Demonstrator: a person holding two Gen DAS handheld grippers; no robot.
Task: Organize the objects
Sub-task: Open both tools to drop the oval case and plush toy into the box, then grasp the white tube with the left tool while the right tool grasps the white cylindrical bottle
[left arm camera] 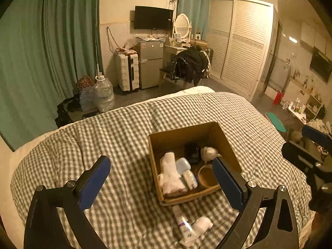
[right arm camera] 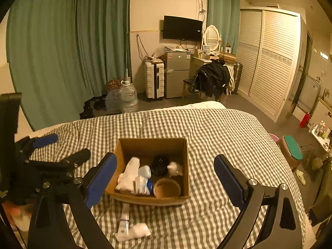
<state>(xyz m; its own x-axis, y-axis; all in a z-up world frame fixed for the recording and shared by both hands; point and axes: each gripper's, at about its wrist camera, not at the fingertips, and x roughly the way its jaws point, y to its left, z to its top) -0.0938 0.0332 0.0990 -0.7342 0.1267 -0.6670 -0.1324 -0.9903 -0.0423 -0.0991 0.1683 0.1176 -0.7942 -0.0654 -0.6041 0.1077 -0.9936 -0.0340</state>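
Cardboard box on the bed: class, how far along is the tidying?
Done: the cardboard box already holds white socks, a tape roll and more. In hand: nothing; both grippers' jaws stand open. Left: the tube and white sock lying on the checked blanket.

Left gripper (left arm camera: 161, 178): we hold it level, blue pads spread wide, gripping nothing
Right gripper (right arm camera: 166, 178): we hold it alongside, pads equally wide, empty

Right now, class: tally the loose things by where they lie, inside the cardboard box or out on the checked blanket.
Inside the cardboard box: 6 (white cloth, blue case, small bottle, tape roll, black item, white bundle)
On the blanket: 2 (tube, white roll)
Total: 8
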